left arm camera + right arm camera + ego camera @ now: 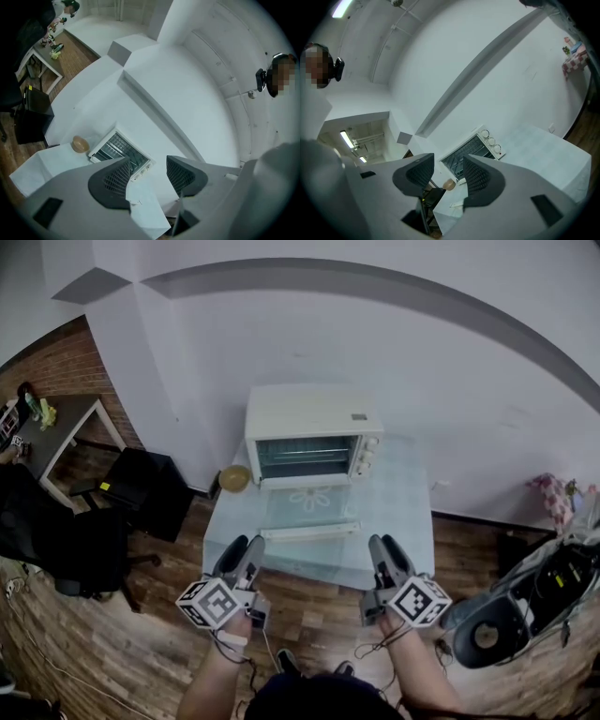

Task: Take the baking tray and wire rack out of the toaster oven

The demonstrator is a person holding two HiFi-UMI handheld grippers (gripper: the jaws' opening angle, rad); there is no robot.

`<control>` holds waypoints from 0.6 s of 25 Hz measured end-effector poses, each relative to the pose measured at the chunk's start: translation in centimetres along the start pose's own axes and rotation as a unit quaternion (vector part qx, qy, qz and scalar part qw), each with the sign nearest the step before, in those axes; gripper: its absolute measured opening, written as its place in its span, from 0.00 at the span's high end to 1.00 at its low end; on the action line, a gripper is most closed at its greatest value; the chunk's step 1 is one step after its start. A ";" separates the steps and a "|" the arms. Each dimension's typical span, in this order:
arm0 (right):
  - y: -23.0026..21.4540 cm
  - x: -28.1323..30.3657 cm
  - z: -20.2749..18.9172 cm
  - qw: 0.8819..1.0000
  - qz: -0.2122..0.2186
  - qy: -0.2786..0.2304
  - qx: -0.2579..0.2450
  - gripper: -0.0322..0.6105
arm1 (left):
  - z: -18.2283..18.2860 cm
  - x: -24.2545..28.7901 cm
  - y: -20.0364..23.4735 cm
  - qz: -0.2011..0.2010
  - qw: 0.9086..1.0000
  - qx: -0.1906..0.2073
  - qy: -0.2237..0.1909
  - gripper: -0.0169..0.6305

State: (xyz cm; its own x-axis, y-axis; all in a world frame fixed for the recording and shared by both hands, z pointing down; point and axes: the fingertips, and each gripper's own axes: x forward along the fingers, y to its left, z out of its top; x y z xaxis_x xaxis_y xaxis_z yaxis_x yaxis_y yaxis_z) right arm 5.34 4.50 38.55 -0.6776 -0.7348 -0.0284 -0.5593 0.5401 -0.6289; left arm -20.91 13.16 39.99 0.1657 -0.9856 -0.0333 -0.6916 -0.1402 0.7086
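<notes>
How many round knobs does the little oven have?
3. They sit one above another on the right side of the toaster oven front: top knob, middle knob, bottom knob. None look hidden.

I count one toaster oven with three knobs, one round bowl, one bench, one desk, and two tongs: my left tongs and my right tongs.

Toaster oven: interior too small to tell baking tray from wire rack; left gripper hides its 6 o'clock edge.
</notes>
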 end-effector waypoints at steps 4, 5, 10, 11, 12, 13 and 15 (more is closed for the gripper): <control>-0.1 0.7 -1.2 1.000 -0.020 -0.009 0.002 0.64 | 0.3 0.5 2.3 -0.009 1.000 -0.011 0.008 0.61; 0.0 0.8 -1.5 1.000 -0.021 -0.011 0.002 0.65 | 0.4 0.5 2.7 -0.010 1.000 -0.013 0.010 0.61; 0.6 1.6 -2.4 1.000 -0.025 -0.013 0.005 0.67 | 0.8 1.1 3.9 -0.022 0.999 -0.023 0.015 0.61; 0.7 1.8 -2.4 1.000 -0.024 -0.012 0.005 0.67 | 0.8 1.3 4.1 -0.023 0.999 -0.025 0.016 0.61; 0.8 2.1 -2.4 1.000 -0.022 -0.012 0.006 0.67 | 0.7 1.6 4.2 -0.024 0.999 -0.029 0.017 0.61; 0.8 2.3 -2.4 1.000 -0.021 -0.011 0.007 0.67 | 0.6 2.0 4.3 -0.025 0.999 -0.032 0.018 0.61; 0.3 3.0 -2.3 1.000 -0.023 -0.008 0.007 0.67 | 0.3 2.7 4.5 -0.025 0.999 -0.040 0.020 0.61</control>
State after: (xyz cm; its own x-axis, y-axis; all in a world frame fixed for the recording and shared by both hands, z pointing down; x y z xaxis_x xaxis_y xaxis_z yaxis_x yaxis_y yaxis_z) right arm 2.05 3.44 40.11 -0.6439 -0.7651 -0.0116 -0.5824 0.4999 -0.6410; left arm -23.79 9.83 42.82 0.2286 -0.9726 -0.0433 -0.6227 -0.1803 0.7614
